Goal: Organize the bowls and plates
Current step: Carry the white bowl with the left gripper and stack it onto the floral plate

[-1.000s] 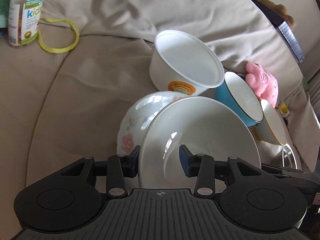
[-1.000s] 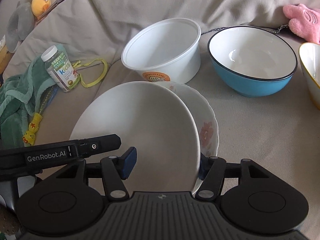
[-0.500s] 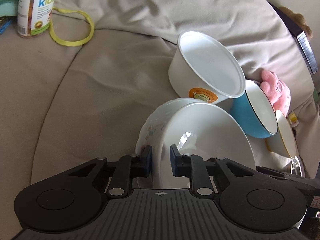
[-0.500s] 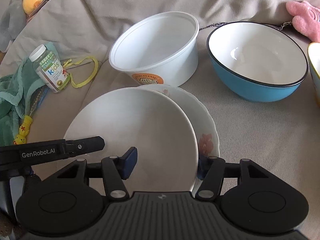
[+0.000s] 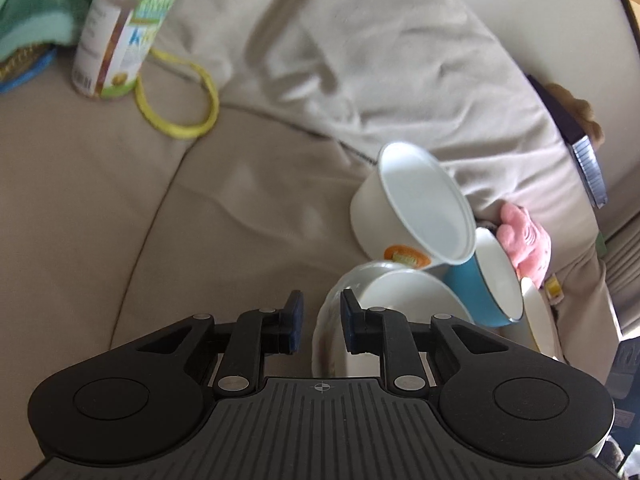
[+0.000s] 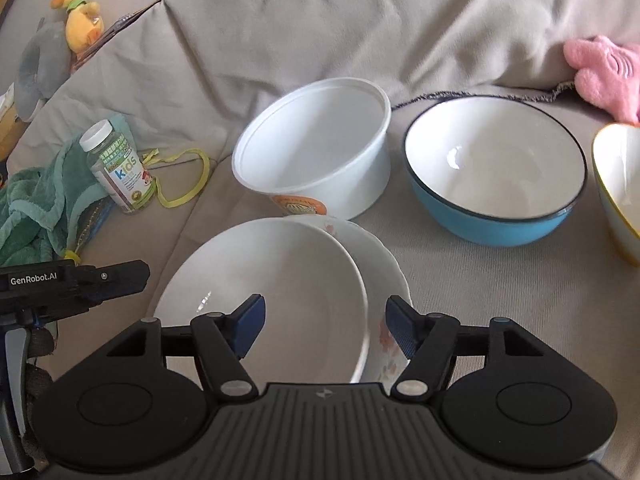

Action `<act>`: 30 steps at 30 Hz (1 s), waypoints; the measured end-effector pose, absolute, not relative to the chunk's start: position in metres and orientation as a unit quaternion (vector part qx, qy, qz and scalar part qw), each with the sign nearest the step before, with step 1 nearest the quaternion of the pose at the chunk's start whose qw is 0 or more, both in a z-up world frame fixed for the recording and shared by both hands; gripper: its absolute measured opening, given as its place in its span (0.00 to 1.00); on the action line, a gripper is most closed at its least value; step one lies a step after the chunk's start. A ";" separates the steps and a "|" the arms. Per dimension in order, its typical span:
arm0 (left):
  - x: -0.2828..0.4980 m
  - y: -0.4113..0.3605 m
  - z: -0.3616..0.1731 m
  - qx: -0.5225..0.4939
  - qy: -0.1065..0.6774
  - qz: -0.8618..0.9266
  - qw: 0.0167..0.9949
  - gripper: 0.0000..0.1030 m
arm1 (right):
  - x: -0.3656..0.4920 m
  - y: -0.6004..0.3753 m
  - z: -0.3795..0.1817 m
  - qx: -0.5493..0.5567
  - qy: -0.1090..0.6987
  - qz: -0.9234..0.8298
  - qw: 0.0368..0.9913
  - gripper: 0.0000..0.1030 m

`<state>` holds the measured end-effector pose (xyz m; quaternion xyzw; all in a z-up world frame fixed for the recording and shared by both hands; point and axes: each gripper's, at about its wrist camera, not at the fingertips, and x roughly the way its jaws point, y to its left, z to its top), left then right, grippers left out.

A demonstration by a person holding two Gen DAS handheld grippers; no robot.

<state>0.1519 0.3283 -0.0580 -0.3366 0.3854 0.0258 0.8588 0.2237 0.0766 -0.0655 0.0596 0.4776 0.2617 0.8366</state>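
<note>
A plain white plate (image 6: 280, 280) lies on a floral plate (image 6: 382, 280) on the beige sofa seat, just ahead of my open, empty right gripper (image 6: 325, 326). Behind them stand a white plastic tub (image 6: 320, 160), a blue bowl (image 6: 492, 184) and a yellow-rimmed bowl (image 6: 616, 184). My left gripper (image 5: 319, 326) is open with a narrow gap. The floral plate's rim (image 5: 326, 320) shows between its fingers, and the white plate (image 5: 408, 296) lies to the right of them. The tub (image 5: 416, 208) and blue bowl (image 5: 492, 280) lie beyond. The left gripper's body (image 6: 76, 280) shows in the right wrist view.
A vitamin bottle (image 6: 120, 172), a yellow loop (image 6: 188, 184) and a green towel (image 6: 36, 208) lie at the left. A pink plush (image 6: 604, 72) sits at the back right, a yellow duck toy (image 6: 76, 16) at the far left. Sofa cushions rise behind.
My left gripper has opened, let go of the white plate's rim and shifted left. The white plate now rests on the floral plate. My right gripper has pulled back slightly.
</note>
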 end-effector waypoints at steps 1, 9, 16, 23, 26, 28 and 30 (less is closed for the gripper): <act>0.155 0.329 -0.062 -0.343 0.393 0.018 0.853 0.19 | 0.222 0.072 -0.070 0.075 0.480 0.268 0.832 0.66; 0.148 0.342 -0.065 -0.396 0.365 -0.025 0.842 0.19 | 0.205 0.062 -0.066 0.104 0.446 0.257 0.851 0.68; 0.159 0.310 -0.061 -0.304 0.379 -0.019 0.874 0.21 | 0.212 0.054 -0.071 0.096 0.458 0.247 0.849 0.74; 0.171 0.319 -0.090 -0.324 0.423 -0.012 0.846 0.37 | 0.215 0.053 -0.095 0.128 0.494 0.256 0.821 0.75; 0.178 0.317 -0.101 -0.348 0.436 -0.030 0.829 0.36 | 0.216 0.052 -0.105 0.158 0.511 0.276 0.798 0.75; 0.181 0.312 -0.103 -0.356 0.446 -0.039 0.820 0.42 | 0.215 0.054 -0.108 0.171 0.518 0.291 0.786 0.73; 0.181 0.305 -0.099 -0.342 0.451 -0.032 0.824 0.44 | 0.212 0.057 -0.106 0.159 0.514 0.291 0.791 0.72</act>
